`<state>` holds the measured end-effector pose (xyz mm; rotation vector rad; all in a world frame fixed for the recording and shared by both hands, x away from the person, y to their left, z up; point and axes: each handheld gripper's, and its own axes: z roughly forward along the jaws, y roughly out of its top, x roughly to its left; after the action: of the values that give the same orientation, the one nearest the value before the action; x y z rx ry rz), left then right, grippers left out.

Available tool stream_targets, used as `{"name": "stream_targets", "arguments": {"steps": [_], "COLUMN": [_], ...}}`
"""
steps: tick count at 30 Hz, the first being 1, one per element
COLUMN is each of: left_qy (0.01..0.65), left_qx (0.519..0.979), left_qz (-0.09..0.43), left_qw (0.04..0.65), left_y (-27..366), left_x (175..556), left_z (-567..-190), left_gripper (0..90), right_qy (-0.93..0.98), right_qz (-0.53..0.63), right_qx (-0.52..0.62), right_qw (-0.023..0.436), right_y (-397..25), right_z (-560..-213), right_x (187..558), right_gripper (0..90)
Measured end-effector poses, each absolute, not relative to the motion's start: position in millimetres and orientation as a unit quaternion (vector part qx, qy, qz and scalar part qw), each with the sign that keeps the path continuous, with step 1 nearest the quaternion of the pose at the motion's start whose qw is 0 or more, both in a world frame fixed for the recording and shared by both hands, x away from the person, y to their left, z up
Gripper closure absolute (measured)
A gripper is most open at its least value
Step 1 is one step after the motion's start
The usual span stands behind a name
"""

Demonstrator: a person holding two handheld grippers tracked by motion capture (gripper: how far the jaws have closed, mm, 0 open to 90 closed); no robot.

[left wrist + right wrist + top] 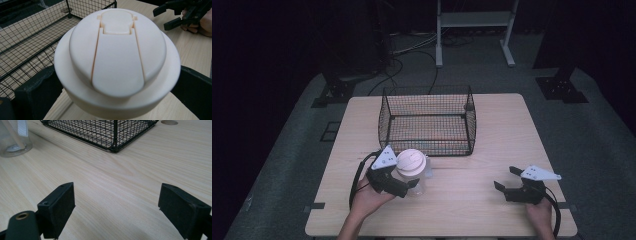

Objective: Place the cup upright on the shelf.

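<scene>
My left gripper [404, 186] pinched the bottle [414, 172], standing on the surface [492, 150] beside the basket [428, 120]. Right gripper [507, 180] idle, fingers spread. Basket empty; nothing placed yet.

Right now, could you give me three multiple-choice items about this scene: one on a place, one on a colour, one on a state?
1. Where is the bottle?
A. in the basket
B. on the table, before the basket
C. on the floor

2. What colour is its lid?
A. cream
B. black
C. red

3. How is the right gripper?
A. shut on the bottle
B. shut on nothing
C. open

Key: 1 B, it stands outside the basket, on the table; 2 A, the left gripper view shows it cream; 3 C, its jaws stand wide apart.
</scene>
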<state>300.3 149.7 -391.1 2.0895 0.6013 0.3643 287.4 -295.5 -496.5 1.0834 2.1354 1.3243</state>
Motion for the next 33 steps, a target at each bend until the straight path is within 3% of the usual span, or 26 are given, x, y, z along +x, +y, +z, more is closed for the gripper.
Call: {"name": "stream_targets", "arguments": {"steps": [33], "left_qy": [0.233], "left_qx": [0.872], "left_qz": [0.14], "left_qw": [0.406], "left_y": [135], "left_x": [313], "left_z": [-385], "left_gripper": [4.8], "right_qy": [0.765], "right_qz": [0.475], "right_qx": [0.387], "right_qw": [0.201], "right_y": [-296], "right_z": [-496], "right_x": [287], "right_gripper": [12.9]}}
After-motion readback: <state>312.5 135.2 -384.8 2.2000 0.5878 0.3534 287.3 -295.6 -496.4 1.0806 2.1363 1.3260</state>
